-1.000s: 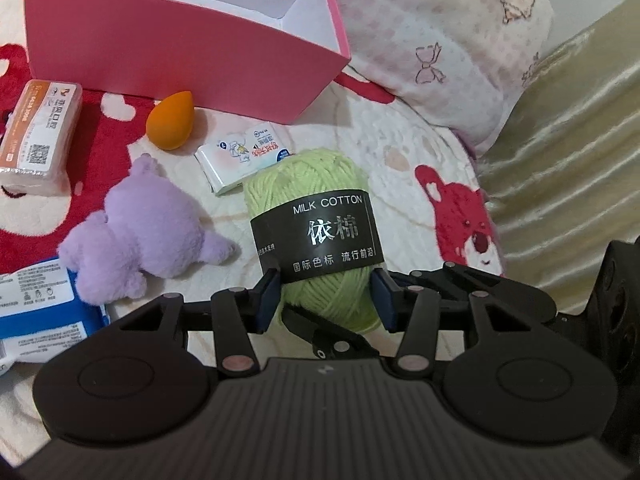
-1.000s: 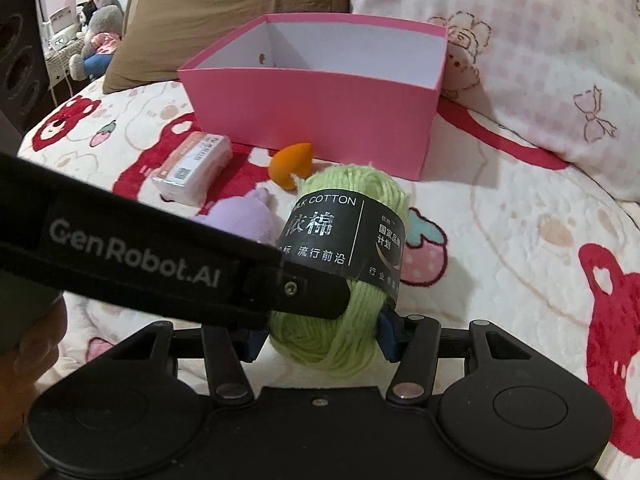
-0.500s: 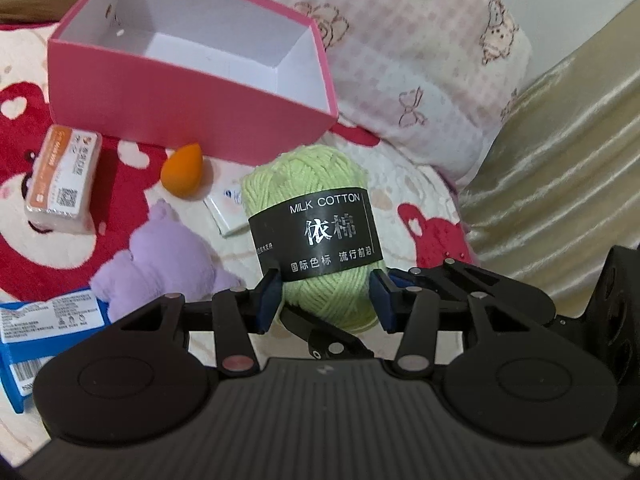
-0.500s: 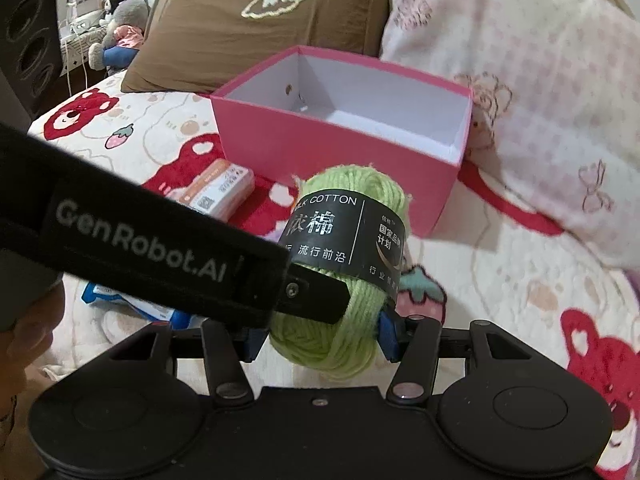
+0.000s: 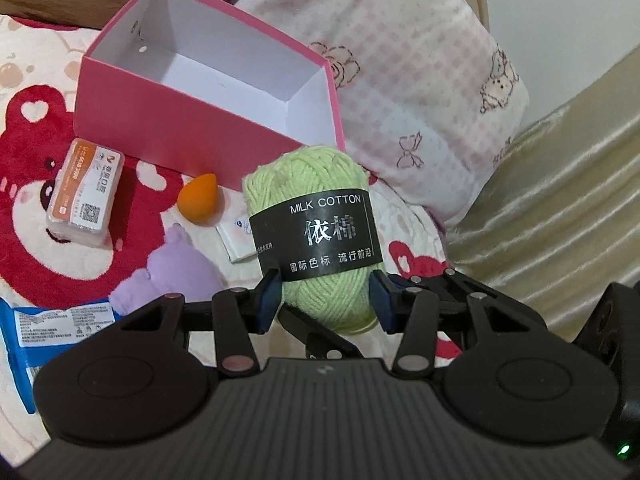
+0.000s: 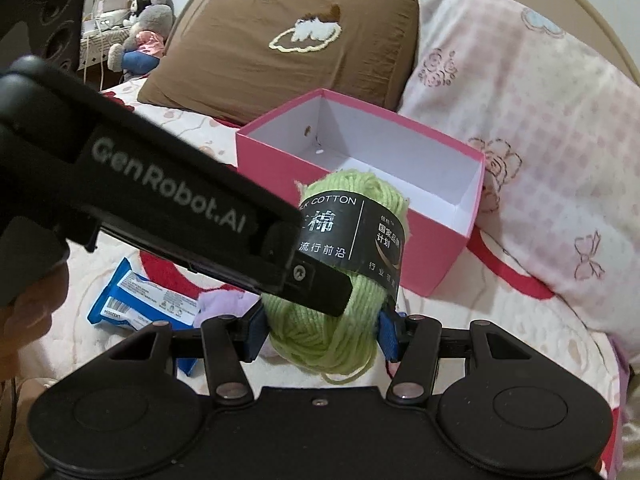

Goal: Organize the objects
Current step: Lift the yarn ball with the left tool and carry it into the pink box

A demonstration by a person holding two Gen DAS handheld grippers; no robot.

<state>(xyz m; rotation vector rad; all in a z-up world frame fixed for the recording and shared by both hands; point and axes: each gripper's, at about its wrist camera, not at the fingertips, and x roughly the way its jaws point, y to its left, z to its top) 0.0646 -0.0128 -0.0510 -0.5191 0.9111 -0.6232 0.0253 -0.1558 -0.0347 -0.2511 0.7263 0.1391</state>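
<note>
Carrying the green yarn ball [image 5: 310,216] clamped between both the left gripper [image 5: 325,298] and right gripper [image 6: 322,334], the person next needs to lower it into the open pink box [image 5: 208,128].

Both grippers angle downward, raised off the bed. The left gripper [image 5: 326,300] and the right gripper [image 6: 322,334] each clamp the green yarn ball [image 5: 312,216], the left's finger crossing from ten o'clock in the right view.

Black claw [image 5: 326,300], blue pads [image 5: 269,294], silver rivets, white "GenRobot.AI" lettering.
</note>
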